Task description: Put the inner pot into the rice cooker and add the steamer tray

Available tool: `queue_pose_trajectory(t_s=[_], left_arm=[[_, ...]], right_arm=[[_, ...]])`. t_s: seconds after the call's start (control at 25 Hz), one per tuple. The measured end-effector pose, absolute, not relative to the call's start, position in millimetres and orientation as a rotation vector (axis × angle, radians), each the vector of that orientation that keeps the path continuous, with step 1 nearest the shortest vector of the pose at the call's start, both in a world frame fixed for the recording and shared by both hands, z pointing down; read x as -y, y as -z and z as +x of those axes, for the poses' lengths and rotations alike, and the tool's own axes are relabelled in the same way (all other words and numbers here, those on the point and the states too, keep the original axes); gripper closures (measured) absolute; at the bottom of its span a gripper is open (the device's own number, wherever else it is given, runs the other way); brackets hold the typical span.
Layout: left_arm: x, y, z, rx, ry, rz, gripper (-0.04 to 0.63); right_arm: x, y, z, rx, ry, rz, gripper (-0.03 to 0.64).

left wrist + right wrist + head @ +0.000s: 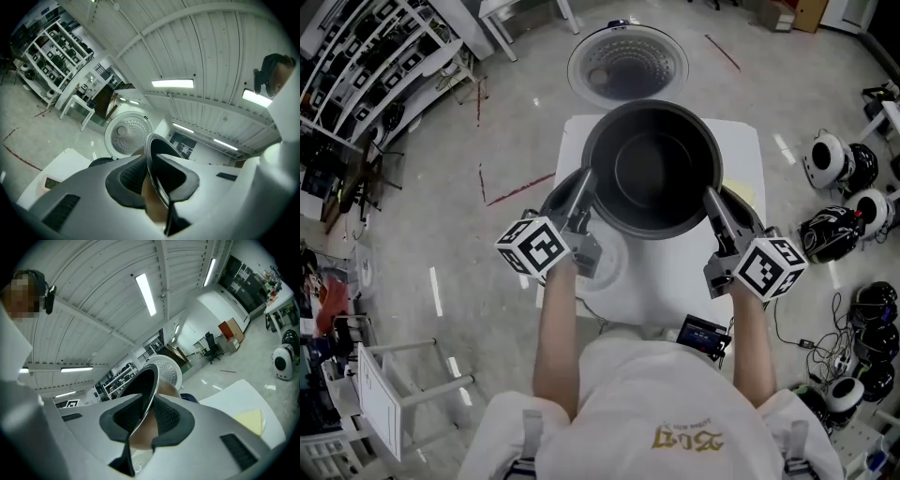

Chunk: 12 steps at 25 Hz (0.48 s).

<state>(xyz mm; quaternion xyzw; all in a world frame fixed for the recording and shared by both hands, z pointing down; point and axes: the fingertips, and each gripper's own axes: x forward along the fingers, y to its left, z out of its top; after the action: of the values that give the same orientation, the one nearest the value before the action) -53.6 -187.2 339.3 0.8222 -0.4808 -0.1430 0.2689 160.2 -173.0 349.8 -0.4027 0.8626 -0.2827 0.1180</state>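
Observation:
I hold the dark inner pot [652,169] in the air over the white table [675,281], tilted a little toward me. My left gripper [584,178] is shut on its left rim and my right gripper [710,195] on its right rim. In the left gripper view the pot's rim [151,161] runs between the pads of the left gripper [150,166]. The right gripper view shows the same rim [147,390] clamped by the right gripper [145,416]. The cooker's round open lid [626,64] stands beyond the pot. The cooker's dark body [558,195] shows only at the pot's sides. A pale round piece [614,267] lies under the left gripper.
A yellow pad [248,420] lies on the table's right part. A small screen device [705,335] sits at the table's near edge. Several round appliances [830,159] and cables crowd the floor on the right. Shelves [366,66] line the left side.

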Motion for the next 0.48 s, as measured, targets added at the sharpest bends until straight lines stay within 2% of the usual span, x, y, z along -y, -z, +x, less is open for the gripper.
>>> queue_pose_trajectory(t_s=[0.48], left_arm=[[239,-338,-70,1.272,0.448,2.205,0.521]], right_arm=[[220,-356,144,-2.483,0.9,-1.166,0.532]])
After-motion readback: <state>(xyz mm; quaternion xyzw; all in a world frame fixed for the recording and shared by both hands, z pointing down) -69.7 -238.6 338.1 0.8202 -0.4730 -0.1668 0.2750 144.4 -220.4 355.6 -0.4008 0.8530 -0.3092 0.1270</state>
